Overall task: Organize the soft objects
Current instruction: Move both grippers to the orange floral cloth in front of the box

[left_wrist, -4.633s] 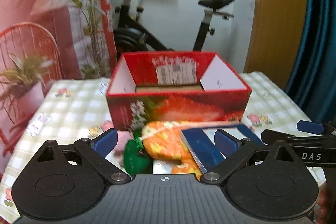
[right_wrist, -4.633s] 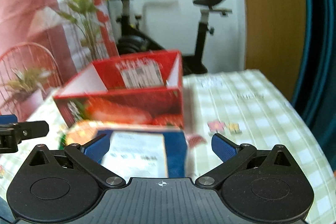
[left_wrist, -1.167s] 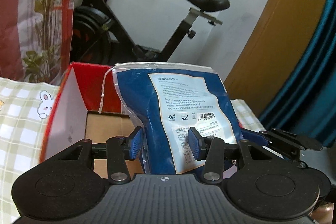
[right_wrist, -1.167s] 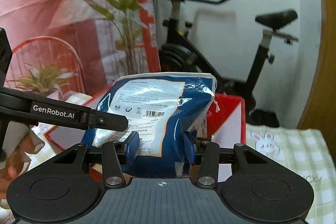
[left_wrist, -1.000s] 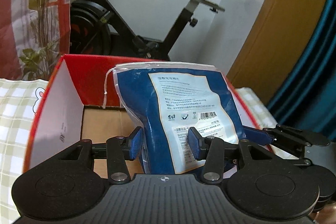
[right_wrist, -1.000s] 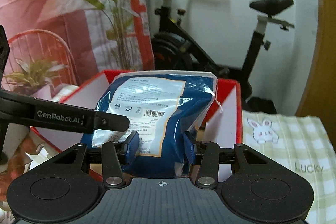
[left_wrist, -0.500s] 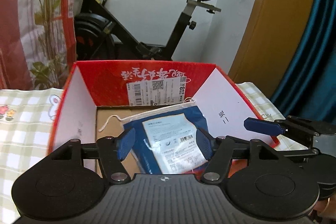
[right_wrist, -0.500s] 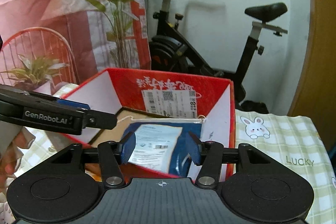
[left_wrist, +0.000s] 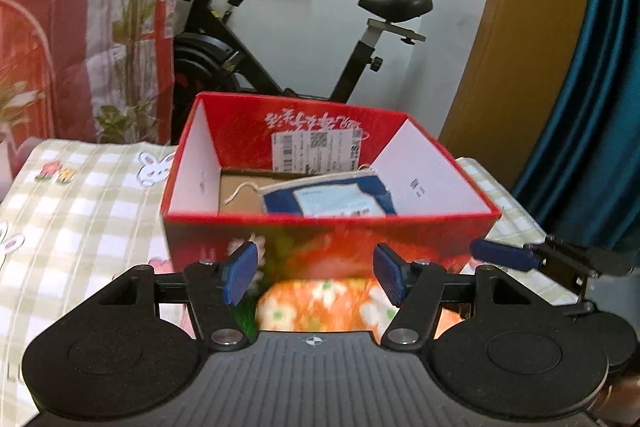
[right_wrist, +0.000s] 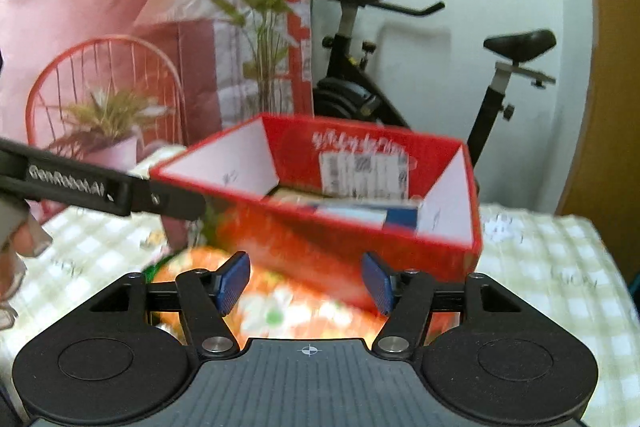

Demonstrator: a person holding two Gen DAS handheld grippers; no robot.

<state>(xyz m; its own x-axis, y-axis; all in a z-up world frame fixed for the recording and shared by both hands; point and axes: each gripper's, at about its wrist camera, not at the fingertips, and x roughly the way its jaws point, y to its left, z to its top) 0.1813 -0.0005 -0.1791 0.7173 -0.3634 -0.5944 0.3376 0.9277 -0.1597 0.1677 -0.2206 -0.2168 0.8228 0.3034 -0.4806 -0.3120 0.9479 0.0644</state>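
Bag (left_wrist: 328, 195) lies in the box (left_wrist: 332, 215) ahead; both claws, left (left_wrist: 316, 273) and right (right_wrist: 306, 281), gape empty, having just opened, over the orange toy (left_wrist: 320, 303).

Bright, even indoor light, no hard shadows anywhere. Mild glare on the white wall (left_wrist: 320, 27) behind the exercise bike (left_wrist: 288, 39). Strong fisheye bending toward the edges: door frame (left_wrist: 500, 47) and curtain (left_wrist: 592, 99) curved. Motion blur over the red box (right_wrist: 360, 227) and the orange floral soft thing (left_wrist: 320, 303), heavier in the right wrist view; tongs bodies close to the lens sharp.
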